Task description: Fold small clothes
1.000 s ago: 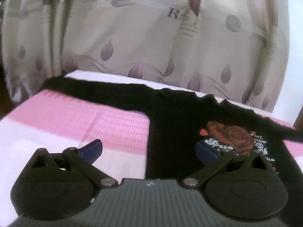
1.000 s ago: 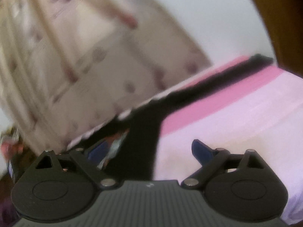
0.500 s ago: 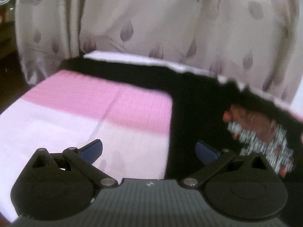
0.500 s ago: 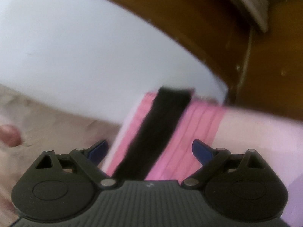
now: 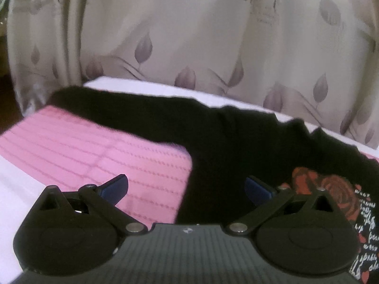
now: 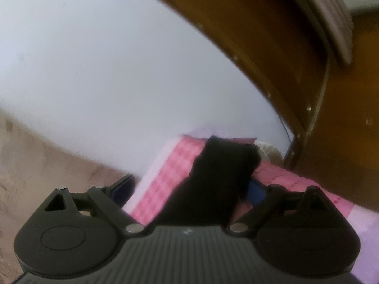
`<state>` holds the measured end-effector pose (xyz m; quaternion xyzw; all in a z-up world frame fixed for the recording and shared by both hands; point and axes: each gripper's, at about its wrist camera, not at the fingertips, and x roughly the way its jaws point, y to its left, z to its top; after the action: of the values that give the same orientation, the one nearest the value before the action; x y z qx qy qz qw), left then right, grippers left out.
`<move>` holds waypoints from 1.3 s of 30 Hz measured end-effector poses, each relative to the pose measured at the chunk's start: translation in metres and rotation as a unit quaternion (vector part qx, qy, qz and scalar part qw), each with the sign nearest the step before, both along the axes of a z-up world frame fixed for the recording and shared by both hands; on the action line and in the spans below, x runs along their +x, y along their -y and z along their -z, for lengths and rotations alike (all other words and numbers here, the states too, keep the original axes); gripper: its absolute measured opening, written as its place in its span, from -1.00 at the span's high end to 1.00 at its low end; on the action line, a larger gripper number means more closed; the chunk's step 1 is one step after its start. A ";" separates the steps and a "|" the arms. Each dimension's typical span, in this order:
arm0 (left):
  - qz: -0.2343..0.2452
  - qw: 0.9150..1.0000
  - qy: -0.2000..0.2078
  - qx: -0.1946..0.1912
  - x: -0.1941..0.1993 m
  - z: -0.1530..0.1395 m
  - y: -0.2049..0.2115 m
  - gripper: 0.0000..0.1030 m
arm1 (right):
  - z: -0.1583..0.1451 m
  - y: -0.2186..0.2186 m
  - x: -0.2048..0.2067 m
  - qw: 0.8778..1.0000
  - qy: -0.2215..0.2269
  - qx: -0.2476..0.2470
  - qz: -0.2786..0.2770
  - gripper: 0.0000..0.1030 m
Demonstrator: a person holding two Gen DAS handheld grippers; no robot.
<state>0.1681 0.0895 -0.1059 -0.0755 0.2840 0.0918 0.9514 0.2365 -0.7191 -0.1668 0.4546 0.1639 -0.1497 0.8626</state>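
Note:
A small black long-sleeved top point(image 5: 236, 146) lies flat on a pink and white blanket point(image 5: 99, 151). Its red rose print point(image 5: 331, 191) with white lettering sits at the right of the left wrist view, and one sleeve point(image 5: 123, 108) stretches away to the far left. My left gripper point(image 5: 187, 188) hovers open above the top's armpit and side edge, holding nothing. In the right wrist view the other sleeve point(image 6: 213, 179) runs between the fingers to its cuff near the blanket's corner. My right gripper point(image 6: 189, 187) is open, low over that sleeve.
A beige curtain with purple leaf prints point(image 5: 213, 47) hangs just behind the bed's far edge. In the right wrist view a white wall point(image 6: 118, 71) and a brown wooden frame point(image 6: 319, 94) rise beyond the blanket's corner point(image 6: 187, 139).
My right gripper has swung from the top's body out along the right sleeve toward the cuff. My left gripper has drifted closer over the left armpit. Both stayed open.

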 end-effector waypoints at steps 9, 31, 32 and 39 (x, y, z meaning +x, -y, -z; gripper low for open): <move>0.008 1.000 -0.003 -0.024 0.002 0.006 -0.004 -1.00 | -0.001 -0.004 -0.007 1.000 -0.008 0.014 0.010 0.88; 0.007 0.994 0.056 -0.098 -0.017 0.004 -0.025 -1.00 | -0.140 -0.324 0.084 0.940 0.199 0.083 -0.265 0.88; 0.012 0.994 0.057 -0.096 -0.017 0.004 -0.023 -1.00 | -0.132 -0.345 0.090 0.936 0.195 0.090 -0.280 0.88; 0.024 0.992 0.062 -0.104 -0.018 0.004 -0.024 -1.00 | -0.070 -0.454 0.104 0.926 0.123 0.098 -0.344 0.88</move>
<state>0.1500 0.1139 -0.1098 -0.1727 0.2341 0.0336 0.9562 0.3406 -0.2649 -0.0972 0.4673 0.2163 0.2301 0.8258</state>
